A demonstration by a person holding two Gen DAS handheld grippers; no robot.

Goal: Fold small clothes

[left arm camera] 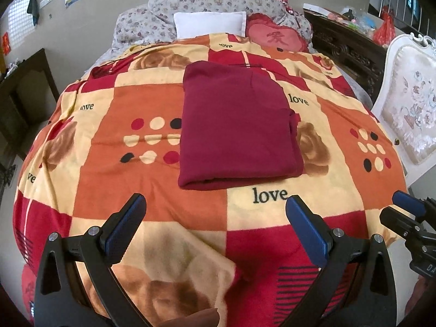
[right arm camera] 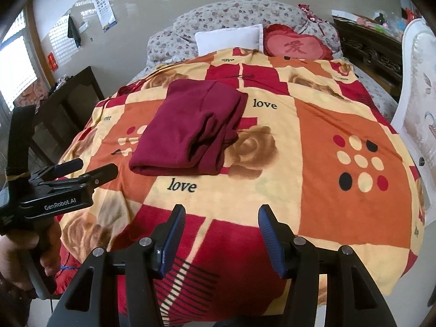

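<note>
The maroon garment (left arm camera: 237, 125) is lying folded into a thick rectangle on the patterned blanket (left arm camera: 152, 207), roughly mid-bed, its rounded fold edge facing the grippers. In the right wrist view the garment (right arm camera: 188, 133) is showing loose layers bunching along its right side, so the stack is not sitting quite square.

Both tools are hovering short of the garment, apart from it. The left gripper (left arm camera: 215, 218) is standing with its jaws spread wide and nothing between them. The right gripper (right arm camera: 220, 231) is likewise released, jaws parted, gripping nothing; only blanket is showing in the gap.

Judgement: the fold is appearing nearly complete, and the step in hand is either a final tidy or a last fold. To do it well, the right gripper should be pinching all layers at the ragged right edge together rather than the top ply alone, while the left is steadying the near left corner, so the stack is not sliding on the soft blanket.

Beyond the garment, a white pillow (left arm camera: 209, 23) and a red heart cushion (left arm camera: 275, 38) are resting at the head of the bed.
</note>
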